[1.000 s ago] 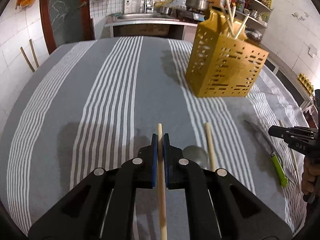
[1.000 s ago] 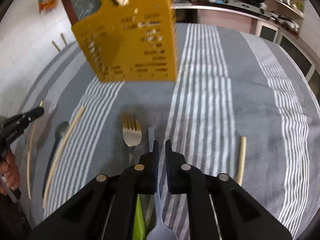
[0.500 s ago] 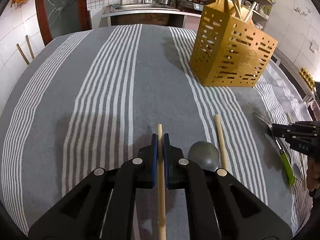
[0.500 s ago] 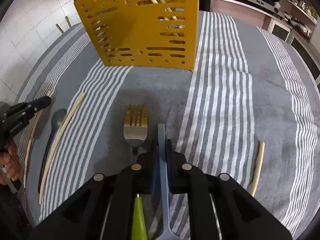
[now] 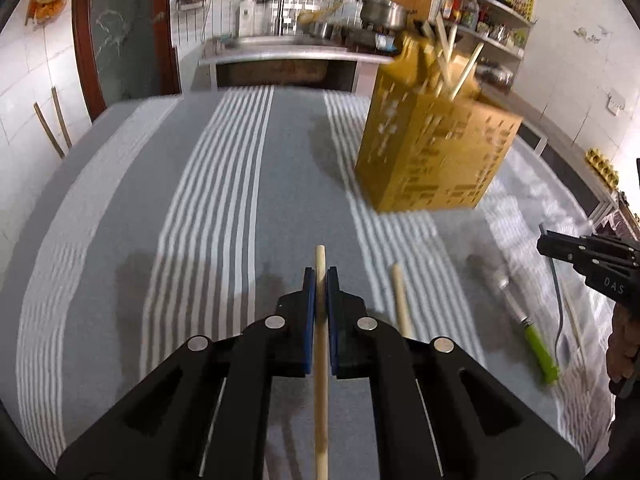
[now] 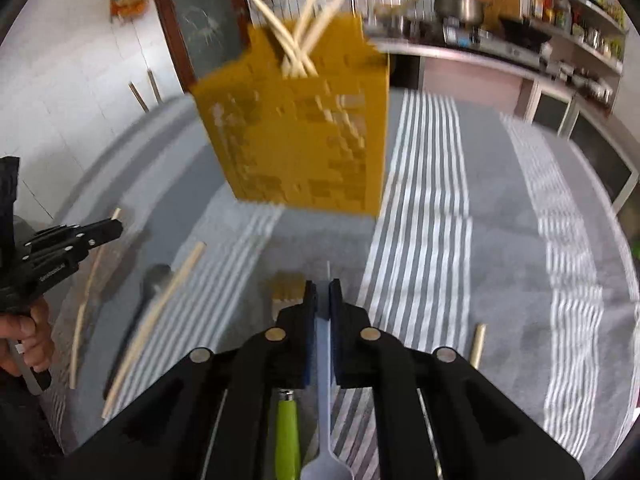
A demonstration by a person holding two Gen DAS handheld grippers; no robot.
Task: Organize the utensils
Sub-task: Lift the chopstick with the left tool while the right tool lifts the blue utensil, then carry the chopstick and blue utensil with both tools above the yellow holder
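Note:
My left gripper (image 5: 320,276) is shut on a pale wooden chopstick (image 5: 320,360), held above the striped cloth. My right gripper (image 6: 323,292) is shut on the handle of a grey spoon (image 6: 325,360), whose bowl hangs toward the camera. In the left wrist view this right gripper (image 5: 546,245) shows at the right edge, with the grey spoon (image 5: 558,304) dangling from it. The yellow perforated utensil holder (image 6: 304,140) stands ahead with several chopsticks (image 6: 300,32) in it; the same yellow holder (image 5: 432,152) is far right of my left gripper. My left gripper (image 6: 114,229) also shows at the left edge of the right wrist view.
On the grey striped cloth (image 6: 500,240) lie a green-handled fork (image 6: 287,428), a dark spoon (image 6: 154,278), a long chopstick (image 6: 160,320) and a short stick (image 6: 478,346). A loose chopstick (image 5: 400,300) lies right of my left gripper. Kitchen counter and shelves stand behind.
Both grippers have risen. The right gripper has lifted the grey spoon off the cloth, away from the fork. The left still holds its chopstick.

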